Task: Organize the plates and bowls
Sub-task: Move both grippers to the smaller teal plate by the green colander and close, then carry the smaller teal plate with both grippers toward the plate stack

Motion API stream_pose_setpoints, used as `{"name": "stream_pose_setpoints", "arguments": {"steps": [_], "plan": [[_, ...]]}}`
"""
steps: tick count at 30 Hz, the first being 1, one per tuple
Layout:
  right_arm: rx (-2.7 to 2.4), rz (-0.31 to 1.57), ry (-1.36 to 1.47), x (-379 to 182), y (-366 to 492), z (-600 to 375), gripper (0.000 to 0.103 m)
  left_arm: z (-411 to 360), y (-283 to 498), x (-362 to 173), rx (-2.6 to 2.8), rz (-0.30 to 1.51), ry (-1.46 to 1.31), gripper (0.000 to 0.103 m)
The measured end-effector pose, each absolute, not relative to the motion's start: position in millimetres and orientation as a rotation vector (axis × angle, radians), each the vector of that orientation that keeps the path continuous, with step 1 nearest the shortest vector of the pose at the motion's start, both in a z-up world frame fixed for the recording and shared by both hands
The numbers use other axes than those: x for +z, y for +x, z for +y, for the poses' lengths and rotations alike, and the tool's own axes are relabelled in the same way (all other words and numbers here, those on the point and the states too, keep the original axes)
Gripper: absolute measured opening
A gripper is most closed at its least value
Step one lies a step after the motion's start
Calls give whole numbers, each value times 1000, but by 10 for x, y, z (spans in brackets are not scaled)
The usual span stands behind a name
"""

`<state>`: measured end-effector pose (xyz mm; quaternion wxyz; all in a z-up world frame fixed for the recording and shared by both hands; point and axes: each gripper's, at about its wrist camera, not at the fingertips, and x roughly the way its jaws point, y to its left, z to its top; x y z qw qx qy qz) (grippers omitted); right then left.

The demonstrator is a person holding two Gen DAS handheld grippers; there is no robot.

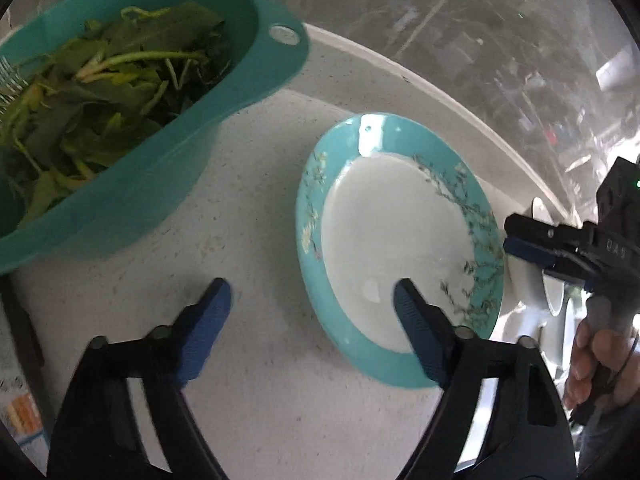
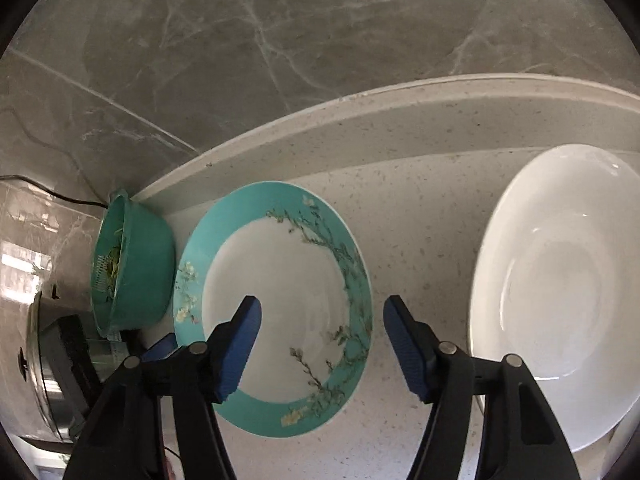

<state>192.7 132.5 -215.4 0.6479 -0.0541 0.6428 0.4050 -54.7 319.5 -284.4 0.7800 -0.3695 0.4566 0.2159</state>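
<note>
Plate [image 1: 396, 240], teal rim, lies flat on counter [image 1: 256, 216] right of colander [image 1: 132, 200] of greens in left wrist view; left gripper [image 1: 312, 304] jaws apart, holding nothing, one finger over plate, right gripper [image 1: 520, 240] at plate's right edge. Right wrist view: plate between colander and white bowl [image 2: 560, 300]; right gripper's jaws apart, empty, straddling plate's right rim.

Both wrist views close above the counter [image 1: 248, 420], angled steeply down, sharing the teal-rimmed plate [image 1: 400, 216] [image 2: 280, 280]
</note>
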Motion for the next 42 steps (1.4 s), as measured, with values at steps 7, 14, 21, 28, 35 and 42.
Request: {"name": "stream_pose_setpoints", "arguments": {"steps": [7, 14, 21, 28, 35, 42], "plan": [[898, 1456, -307, -2215, 1949, 1615, 65, 3314, -336, -2916, 459, 1005, -772, 67], [905, 1467, -498, -2260, 1878, 1843, 61, 3329, -256, -2920, 440, 1044, -740, 26], [895, 1472, -564, -2315, 1796, 1991, 54, 3378, -178, -2918, 406, 1066, -743, 26], [892, 1466, -644, -2328, 1851, 1981, 16, 3381, -217, -2896, 388, 1087, -725, 17], [890, 1454, -616, -2268, 1938, 1878, 16, 3352, -274, -2891, 381, 1098, -714, 14], [902, 1454, -590, -2317, 1947, 1718, 16, 3346, -277, -2903, 385, 1098, -721, 14]]}}
